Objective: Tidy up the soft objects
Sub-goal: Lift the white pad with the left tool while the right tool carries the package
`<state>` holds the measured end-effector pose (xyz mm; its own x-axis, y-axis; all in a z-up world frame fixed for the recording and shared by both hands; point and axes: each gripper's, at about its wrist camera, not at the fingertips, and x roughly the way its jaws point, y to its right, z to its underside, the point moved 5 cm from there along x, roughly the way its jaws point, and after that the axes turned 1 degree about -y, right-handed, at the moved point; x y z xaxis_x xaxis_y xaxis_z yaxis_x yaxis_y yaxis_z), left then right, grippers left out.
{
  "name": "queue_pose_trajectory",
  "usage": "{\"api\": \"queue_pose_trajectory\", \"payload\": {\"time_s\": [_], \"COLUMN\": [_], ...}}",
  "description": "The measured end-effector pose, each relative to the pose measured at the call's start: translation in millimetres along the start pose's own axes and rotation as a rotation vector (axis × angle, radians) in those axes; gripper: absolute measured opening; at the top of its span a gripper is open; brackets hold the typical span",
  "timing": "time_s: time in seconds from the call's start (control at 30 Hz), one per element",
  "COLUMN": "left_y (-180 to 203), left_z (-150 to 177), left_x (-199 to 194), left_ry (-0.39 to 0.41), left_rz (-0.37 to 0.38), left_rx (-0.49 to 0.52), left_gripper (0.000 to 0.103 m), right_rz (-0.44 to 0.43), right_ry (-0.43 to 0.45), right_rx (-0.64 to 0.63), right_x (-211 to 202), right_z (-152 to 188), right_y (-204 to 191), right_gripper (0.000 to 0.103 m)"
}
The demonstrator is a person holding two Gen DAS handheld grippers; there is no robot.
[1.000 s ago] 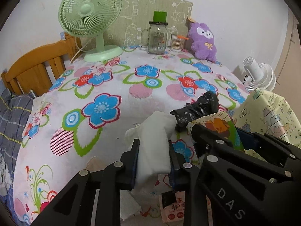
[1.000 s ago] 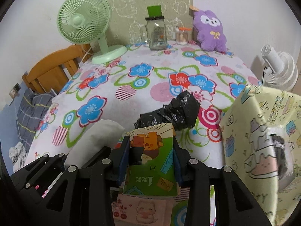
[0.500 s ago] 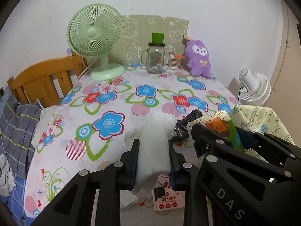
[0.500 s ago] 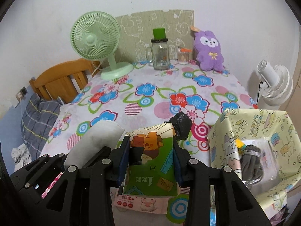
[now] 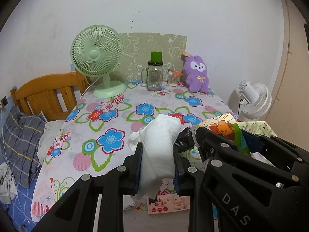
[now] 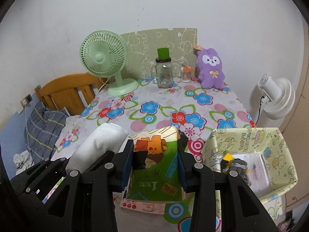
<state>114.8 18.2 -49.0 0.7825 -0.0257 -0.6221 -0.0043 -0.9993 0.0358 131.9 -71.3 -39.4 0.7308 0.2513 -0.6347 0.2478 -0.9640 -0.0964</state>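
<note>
My left gripper [image 5: 157, 150] is shut on a white folded cloth [image 5: 160, 147] and holds it above the near edge of the flowered table [image 5: 115, 119]. My right gripper [image 6: 155, 154] is shut on a green tissue pack [image 6: 156, 166] with a cartoon print, held close beside the left one. The cloth also shows in the right wrist view [image 6: 98, 147]. A black crumpled bag [image 5: 184, 141] lies on the table, mostly hidden behind the grippers. A yellow patterned storage box [image 6: 249, 143] stands at the right, holding a grey item [image 6: 238, 166] and a clear packet.
A green fan [image 6: 106, 61], a glass jar [image 6: 164, 73], a small cup [image 6: 186, 74] and a purple plush [image 6: 210, 69] stand at the table's far edge. A pink pack [image 5: 168, 205] lies at the near edge. A wooden bed [image 6: 65, 92] is left, a white fan [image 6: 276, 96] right.
Both grippers have pulled back and risen from the table with their items held; the table and box now look farther away and more of the box's inside shows.
</note>
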Motion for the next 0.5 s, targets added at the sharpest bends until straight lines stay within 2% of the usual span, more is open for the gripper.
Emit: {"api": "queue_pose_trajectory", "payload": {"time_s": [0.5], "left_y": [42], "left_z": [-10], "left_x": [-12], "left_ry": [0.041], "left_rz": [0.024], "left_rx": [0.015], "left_gripper": [0.025], "right_rz": [0.021], "right_ry": [0.044], "right_rx": [0.001], "right_x": [-29], "right_z": [-8], "right_y": [37], "right_gripper": [0.043]}}
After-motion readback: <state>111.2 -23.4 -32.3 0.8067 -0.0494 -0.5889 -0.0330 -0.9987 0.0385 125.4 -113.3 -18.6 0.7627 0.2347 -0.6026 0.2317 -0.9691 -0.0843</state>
